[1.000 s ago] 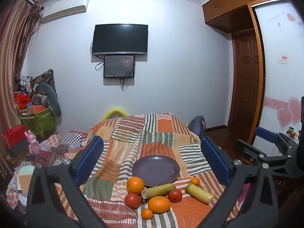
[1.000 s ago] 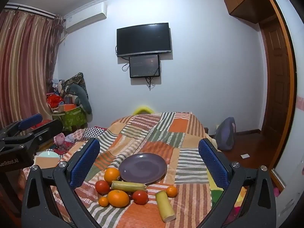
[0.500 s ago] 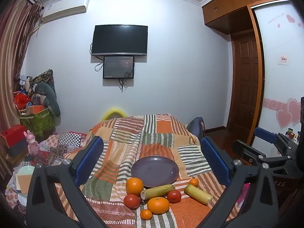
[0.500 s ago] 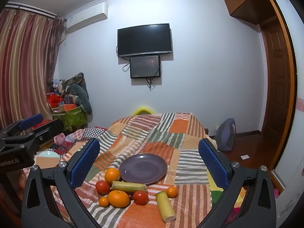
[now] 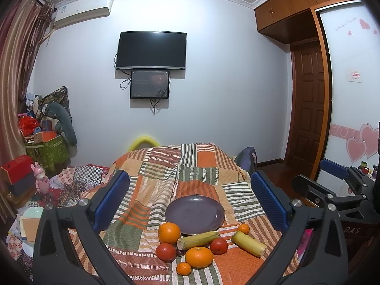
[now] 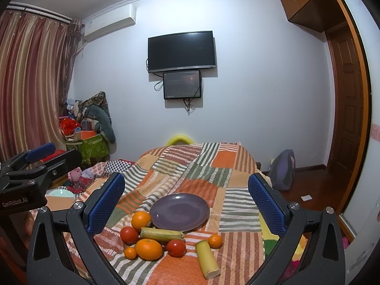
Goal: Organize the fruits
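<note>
An empty purple plate [image 5: 194,214] [image 6: 179,212] lies on a striped patchwork bed cover [image 5: 190,173]. In front of it lie two large oranges [image 5: 169,232] [image 5: 199,257], two red tomatoes [image 5: 165,251] [image 5: 218,245], small tangerines [image 5: 183,268] [image 5: 243,228] and two yellow-green sugarcane pieces [image 5: 198,239] [image 5: 248,243]. My left gripper [image 5: 190,197] is open and empty, held back from the fruit. My right gripper [image 6: 186,196] is open and empty too, and shows at the left view's right edge [image 5: 332,180].
A TV [image 5: 150,49] hangs on the far wall. Piled clutter and a green box [image 5: 47,149] stand at the left, with a red box [image 5: 16,173]. A wooden door [image 5: 306,109] and a bag [image 6: 282,169] are at the right.
Both views have barely shifted; the fruit and plate sit a little higher in frame. Nothing was taken hold of or moved.
</note>
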`<state>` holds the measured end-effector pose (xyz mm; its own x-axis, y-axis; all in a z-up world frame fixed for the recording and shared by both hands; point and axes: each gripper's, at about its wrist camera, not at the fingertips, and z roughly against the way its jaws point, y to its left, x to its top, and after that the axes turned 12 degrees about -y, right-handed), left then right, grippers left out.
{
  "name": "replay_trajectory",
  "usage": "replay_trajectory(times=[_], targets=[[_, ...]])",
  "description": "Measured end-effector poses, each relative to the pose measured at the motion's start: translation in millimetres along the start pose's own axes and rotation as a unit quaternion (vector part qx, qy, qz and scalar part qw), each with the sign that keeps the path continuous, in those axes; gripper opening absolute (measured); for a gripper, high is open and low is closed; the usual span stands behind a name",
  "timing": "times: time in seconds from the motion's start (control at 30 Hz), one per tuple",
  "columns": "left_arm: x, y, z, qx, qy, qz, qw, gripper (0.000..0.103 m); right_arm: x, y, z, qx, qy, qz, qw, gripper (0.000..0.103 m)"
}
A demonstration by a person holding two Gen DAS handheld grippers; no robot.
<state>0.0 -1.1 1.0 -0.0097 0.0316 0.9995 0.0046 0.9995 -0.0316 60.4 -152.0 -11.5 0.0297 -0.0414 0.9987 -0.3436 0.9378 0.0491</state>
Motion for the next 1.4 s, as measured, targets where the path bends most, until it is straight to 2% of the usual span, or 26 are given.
replay_trajectory(times=[1.4], targets=[[-2.1, -1.2, -2.6, 0.000, 0.001, -0.001, 1.0000, 0.103, 1.2, 0.1, 4.3, -0.002, -0.008, -0.003, 1.000, 0.103]])
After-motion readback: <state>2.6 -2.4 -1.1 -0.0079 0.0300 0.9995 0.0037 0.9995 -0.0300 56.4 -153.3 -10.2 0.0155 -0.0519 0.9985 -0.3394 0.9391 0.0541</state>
